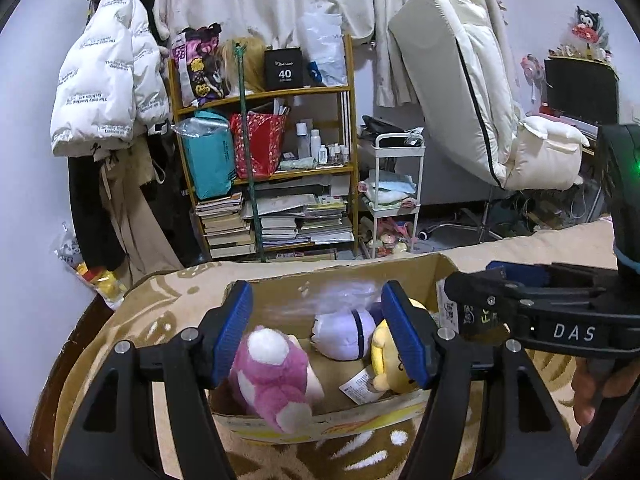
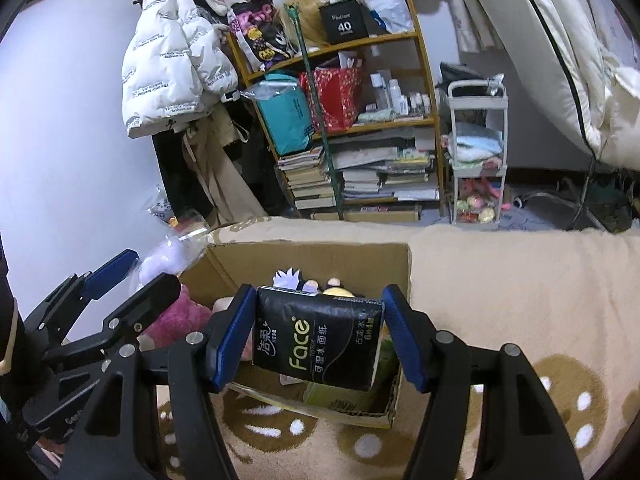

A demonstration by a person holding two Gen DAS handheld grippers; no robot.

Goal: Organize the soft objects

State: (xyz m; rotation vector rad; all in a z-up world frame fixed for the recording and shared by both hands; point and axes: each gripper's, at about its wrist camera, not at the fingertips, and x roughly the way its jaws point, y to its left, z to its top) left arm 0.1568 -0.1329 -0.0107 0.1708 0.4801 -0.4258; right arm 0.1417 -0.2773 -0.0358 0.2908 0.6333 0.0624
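A cardboard box [image 1: 280, 280] stands on a beige blanket. In it lie a pink plush [image 1: 272, 376], a purple-and-white plush [image 1: 340, 332] and a yellow plush [image 1: 386, 356]. My left gripper [image 1: 316, 336] is open and empty over the box. My right gripper [image 2: 316, 340] is shut on a black tissue pack [image 2: 320, 340] and holds it over the box [image 2: 304, 258]. The right gripper also shows at the right of the left wrist view [image 1: 480, 308], the left gripper at the left of the right wrist view [image 2: 132, 276].
The beige blanket [image 2: 500, 300] with brown patterns covers the bed around the box. Beyond the bed stand a wooden shelf [image 1: 264, 172] full of books and bags, a white cart [image 1: 396, 188] and a hanging white jacket [image 1: 108, 80].
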